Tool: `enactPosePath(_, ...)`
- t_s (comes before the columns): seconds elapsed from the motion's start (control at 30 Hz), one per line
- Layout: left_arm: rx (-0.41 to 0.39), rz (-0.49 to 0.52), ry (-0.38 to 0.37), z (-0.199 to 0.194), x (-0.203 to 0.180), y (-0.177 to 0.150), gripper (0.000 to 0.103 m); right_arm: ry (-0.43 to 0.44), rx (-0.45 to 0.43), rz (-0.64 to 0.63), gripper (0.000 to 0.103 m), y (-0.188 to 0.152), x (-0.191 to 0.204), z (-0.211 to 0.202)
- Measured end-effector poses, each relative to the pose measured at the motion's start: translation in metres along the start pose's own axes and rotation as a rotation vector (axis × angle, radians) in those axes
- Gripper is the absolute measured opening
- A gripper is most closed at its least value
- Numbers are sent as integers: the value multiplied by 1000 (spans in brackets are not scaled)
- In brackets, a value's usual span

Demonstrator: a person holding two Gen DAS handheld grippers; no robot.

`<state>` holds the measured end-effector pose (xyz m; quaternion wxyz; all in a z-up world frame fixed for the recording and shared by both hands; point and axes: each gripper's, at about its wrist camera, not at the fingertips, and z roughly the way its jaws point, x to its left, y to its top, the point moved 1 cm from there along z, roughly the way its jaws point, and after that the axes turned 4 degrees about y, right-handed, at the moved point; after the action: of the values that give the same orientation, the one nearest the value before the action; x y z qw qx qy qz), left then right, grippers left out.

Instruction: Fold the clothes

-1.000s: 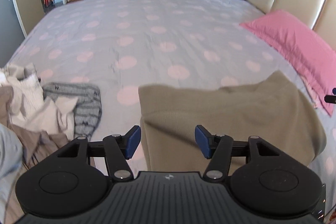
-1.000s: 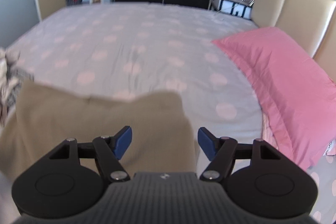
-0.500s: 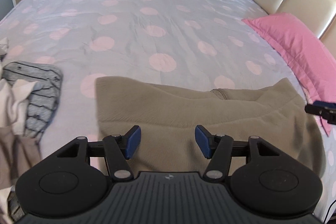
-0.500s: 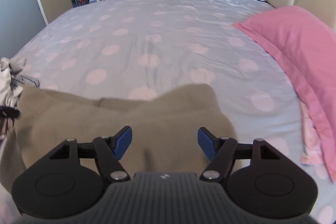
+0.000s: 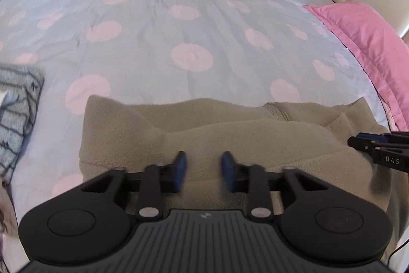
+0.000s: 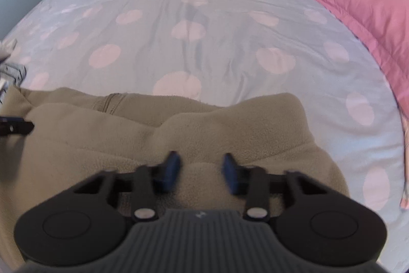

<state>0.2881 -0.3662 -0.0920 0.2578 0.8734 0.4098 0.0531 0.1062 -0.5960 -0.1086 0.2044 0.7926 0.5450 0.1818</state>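
tan fleece garment (image 5: pixel 255 134), soft and rumpled, between both grippers' closing, still-parted jaws

Right hand-held gripper (image 6: pixel 200 172) closing over tan fleece garment (image 6: pixel 230 129), dotted bedspread (image 6: pixel 204 30), pink pillow (image 6: pixel 370 14)

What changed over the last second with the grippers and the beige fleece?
Both grippers dropped toward the beige fleece. The left gripper and right gripper jaws were wide and are now closing, fleece between them. The polka-dot bedspread and pink pillow stayed put.
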Motion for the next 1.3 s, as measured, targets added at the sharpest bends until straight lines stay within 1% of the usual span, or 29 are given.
enactPosePath(0.03, -13, 11, 6, -3, -2, 0, 9, -15, -4, -18, 20, 0, 2, -1)
enactPosePath(0.07, -25, 23, 12, -5, -5, 0, 5, -29, -12, -38, 17, 0, 4, -4)
enactPosePath(0.1, -38, 34, 17, -8, -7, -1, 4, -42, -34, -55, 10, 0, 5, -8)
enactPosePath(0.17, -68, 48, 15, -16, -9, 1, 3, -62, -92, -77, 8, 1, 6, -21)
enactPosePath(0.27, -138, 39, -25, -39, -7, 9, 2, -77, -198, -87, 5, 4, 5, -50)
enactPosePath(0.3, -162, 37, -32, -47, -7, 14, 2, -92, -244, -96, 0, 7, 4, -62)
enactPosePath(0.4, -205, 40, -61, -63, -13, 31, 2, -130, -372, -94, 0, 21, -4, -96)
enactPosePath(0.43, -210, 56, -55, -64, -18, 35, 2, -129, -388, -83, 0, 28, -8, -104)
enactPosePath(0.5, -200, 79, -24, -58, -26, 40, 2, -106, -374, -51, 0, 39, -16, -109)
enactPosePath(0.53, -187, 82, -6, -52, -28, 41, 2, -82, -352, -36, 0, 43, -19, -107)
enactPosePath(0.57, -174, 84, 11, -46, -30, 42, 2, -42, -309, -15, 0, 45, -21, -101)
enactPosePath(0.6, -159, 80, 24, -39, -30, 42, 2, 1, -259, 10, 4, 47, -23, -93)
enactPosePath(0.67, -132, 73, 44, -25, -25, 39, 2, 48, -185, 58, 29, 45, -26, -74)
enactPosePath(0.7, -118, 71, 55, -17, -22, 37, 2, 47, -162, 63, 48, 42, -25, -63)
enactPosePath(0.73, -103, 69, 62, -11, -20, 34, 2, 34, -144, 56, 50, 37, -23, -53)
enactPosePath(0.77, -88, 68, 67, -5, -17, 31, 2, 21, -126, 49, 50, 33, -21, -42)
enactPosePath(0.83, -62, 65, 71, 7, -13, 26, 2, -4, -57, 42, 54, 23, -17, -16)
enactPosePath(0.9, -49, 62, 68, 15, -10, 20, 2, 8, 13, 66, 56, 13, -21, 9)
enactPosePath(0.93, -48, 61, 67, 19, -9, 18, 2, 14, 20, 79, 55, 10, -23, 17)
enactPosePath(0.97, -47, 54, 65, 20, -8, 16, 2, 17, 22, 93, 54, 8, -25, 23)
enactPosePath(1.0, -46, 45, 63, 22, -7, 15, 2, 9, 23, 92, 42, 6, -25, 27)
enactPosePath(1.03, -47, 40, 62, 22, -7, 15, 2, -14, 22, 66, 28, 5, -22, 29)
enactPosePath(1.07, -52, 41, 63, 21, -7, 15, 2, -34, 16, 37, 22, 5, -20, 29)
enactPosePath(1.1, -68, 45, 61, 17, -8, 14, 2, -50, 6, 12, 11, 4, -19, 28)
enactPosePath(1.13, -88, 50, 58, 12, -9, 14, 2, -65, -3, -13, 7, 4, -18, 27)
enactPosePath(1.2, -127, 60, 51, 1, -10, 13, 2, -88, -54, -34, 4, 2, -16, 16)
enactPosePath(1.23, -166, 56, 34, -9, -11, 14, 2, -102, -90, -37, 4, 1, -16, 8)
enactPosePath(1.3, -262, 46, -11, -33, -12, 16, 2, -139, -208, -64, 3, 2, -13, -17)
